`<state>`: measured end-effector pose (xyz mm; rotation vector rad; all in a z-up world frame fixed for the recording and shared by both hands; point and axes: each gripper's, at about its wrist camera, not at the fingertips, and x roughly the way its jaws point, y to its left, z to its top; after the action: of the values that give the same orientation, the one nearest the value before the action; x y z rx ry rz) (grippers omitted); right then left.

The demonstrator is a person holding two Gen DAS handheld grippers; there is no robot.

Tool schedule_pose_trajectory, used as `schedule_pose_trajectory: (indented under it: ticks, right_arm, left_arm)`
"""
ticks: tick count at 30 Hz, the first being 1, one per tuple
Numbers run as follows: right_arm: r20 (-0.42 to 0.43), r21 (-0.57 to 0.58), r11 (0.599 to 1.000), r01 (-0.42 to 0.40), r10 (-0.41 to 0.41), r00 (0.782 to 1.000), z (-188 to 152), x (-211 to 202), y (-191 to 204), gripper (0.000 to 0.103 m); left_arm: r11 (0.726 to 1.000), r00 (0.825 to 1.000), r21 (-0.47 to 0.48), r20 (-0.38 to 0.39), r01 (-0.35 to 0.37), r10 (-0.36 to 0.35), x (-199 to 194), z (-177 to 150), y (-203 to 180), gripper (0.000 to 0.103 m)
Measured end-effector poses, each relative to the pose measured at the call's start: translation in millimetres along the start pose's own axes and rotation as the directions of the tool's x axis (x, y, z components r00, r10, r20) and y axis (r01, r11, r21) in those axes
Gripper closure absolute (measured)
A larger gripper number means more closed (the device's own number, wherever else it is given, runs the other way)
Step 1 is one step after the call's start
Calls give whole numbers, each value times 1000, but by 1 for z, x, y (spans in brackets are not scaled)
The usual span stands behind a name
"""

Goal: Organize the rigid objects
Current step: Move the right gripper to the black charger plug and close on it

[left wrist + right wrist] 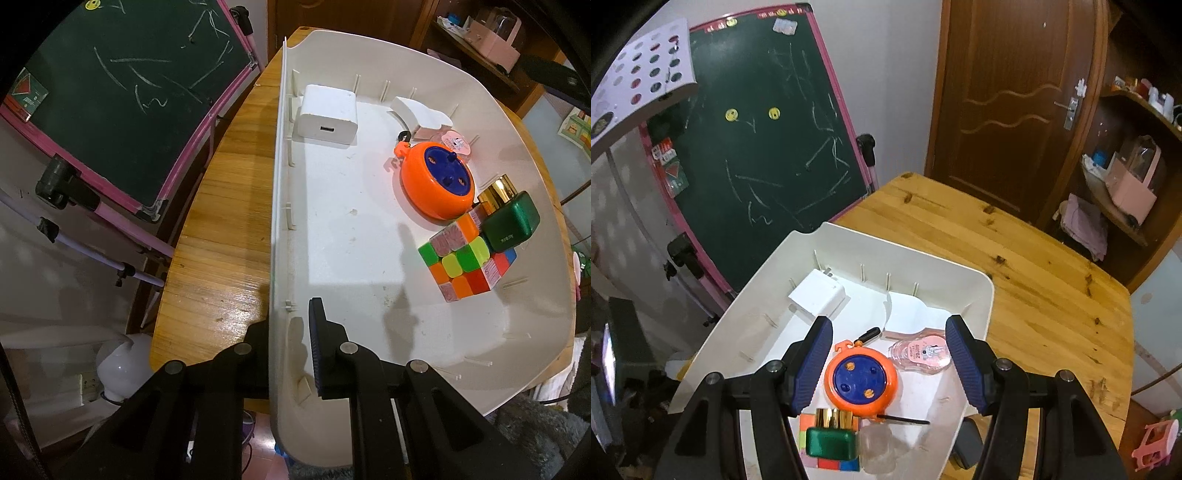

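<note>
On a wooden table point(1034, 266) sits a white bin point(369, 236) of collected items. The left gripper point(284, 354) clamps its wall, likely steadying it. The right gripper point(888, 363) hovers released over an orange reel point(862, 384).

tray point(369, 48): you see plain white
charger point(327, 116): white
reel point(436, 181): orange, blue centre
cube point(467, 258): your mixed green, orange, red, yellow squares
case point(511, 221): dark green
table point(221, 221): honey wood grain

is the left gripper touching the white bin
Touching. The left wrist view shows the left gripper shut on the side wall of the white bin, one finger inside against the wall, the other outside.
</note>
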<state>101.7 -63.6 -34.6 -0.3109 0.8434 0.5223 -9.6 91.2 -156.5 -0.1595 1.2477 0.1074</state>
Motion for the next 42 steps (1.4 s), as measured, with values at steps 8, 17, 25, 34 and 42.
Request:
schedule_pose_trajectory:
  ticks: [8,17,25,34,42]
  right_arm:
    - [59,-16,999,39,-38,998,-12,-39,-12,39]
    - [102,3,997,75,-75,992,-29,-76,-44,39]
    - [92,-22,992,122,-120,989,-53,-82,-77,39]
    - [6,-47,993,104,-104,995,-91,-47,-103,39]
    - [-81,-106,994,19,-28,996,-129,-1,-104,39]
  left_arm:
    - [1000,1000,-3,-1,-4,4,0,0,0,90]
    - [1000,1000,-13,-16,-18,18,2,-1,-1,90]
    - [999,998,-22,-32,-46,45,3,-2,-3,90]
    - [996,995,-22,-53,-86,84,4,0,-6,90]
    - [993,992,-30,-65,-112,110,5,1,-8,90]
